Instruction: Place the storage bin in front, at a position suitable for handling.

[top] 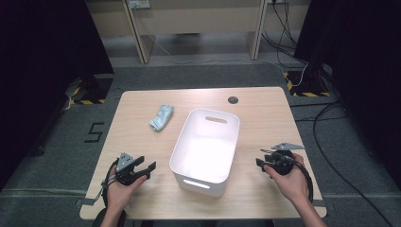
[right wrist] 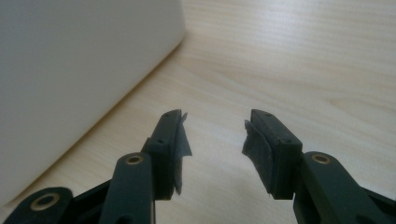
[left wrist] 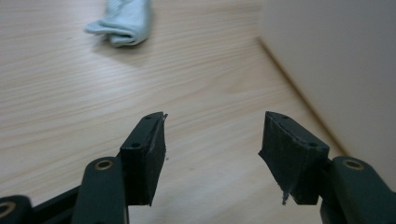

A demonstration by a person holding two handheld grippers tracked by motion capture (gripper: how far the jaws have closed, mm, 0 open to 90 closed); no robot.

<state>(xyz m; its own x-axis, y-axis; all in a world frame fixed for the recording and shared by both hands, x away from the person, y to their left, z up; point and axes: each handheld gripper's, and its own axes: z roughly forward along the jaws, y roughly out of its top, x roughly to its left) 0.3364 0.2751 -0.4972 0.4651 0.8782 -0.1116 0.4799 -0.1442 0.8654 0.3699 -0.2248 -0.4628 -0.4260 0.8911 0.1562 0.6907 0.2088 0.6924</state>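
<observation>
Pale-blue cloth (top: 161, 117) well beyond left gripper (top: 147, 169), beside white bin (top: 187, 142).

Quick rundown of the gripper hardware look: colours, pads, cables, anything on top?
Both grippers, left gripper and right gripper, are black, each topped by a grey three-cornered plate. Jaws show brass-coloured pivot pins and frayed black pads. A black cable trails from each. Forearms are bare, no sleeves.

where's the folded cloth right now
In the high view the pale blue folded cloth lies on the table, just left of the white bin's far end. In the left gripper view it shows ahead of the open left claw.
</observation>
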